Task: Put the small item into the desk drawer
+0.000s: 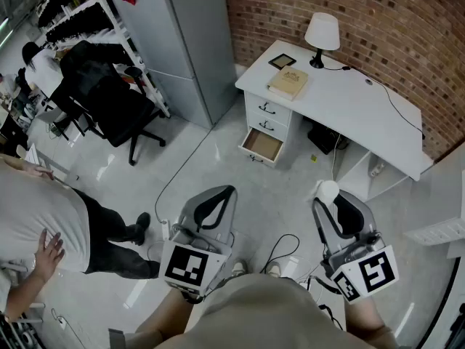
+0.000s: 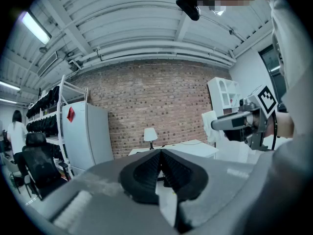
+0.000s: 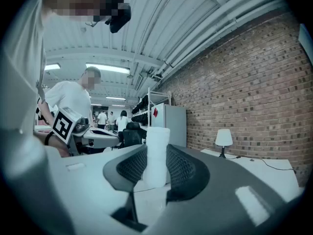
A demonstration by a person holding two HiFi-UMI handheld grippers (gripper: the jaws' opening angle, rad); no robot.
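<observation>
Right jaws ribbed, black; on white cylinder (image 3: pixel 157 153)

The room is lit brightly and evenly by ceiling strip lights (image 3: pixel 105 68). Soft glare is seen on the glossy floor (image 1: pixel 218 151). Both gripper views are bowed and darkened at the edges, and the near bodies of the left gripper (image 2: pixel 160 152) and right gripper (image 3: pixel 156 147) are rendered soft.

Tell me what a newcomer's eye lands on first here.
The small white cylinder clamped in the right gripper, at lower right of the head view. Then the white desk against the brick wall, its bottom drawer pulled open. The left gripper is shut and empty.
</observation>
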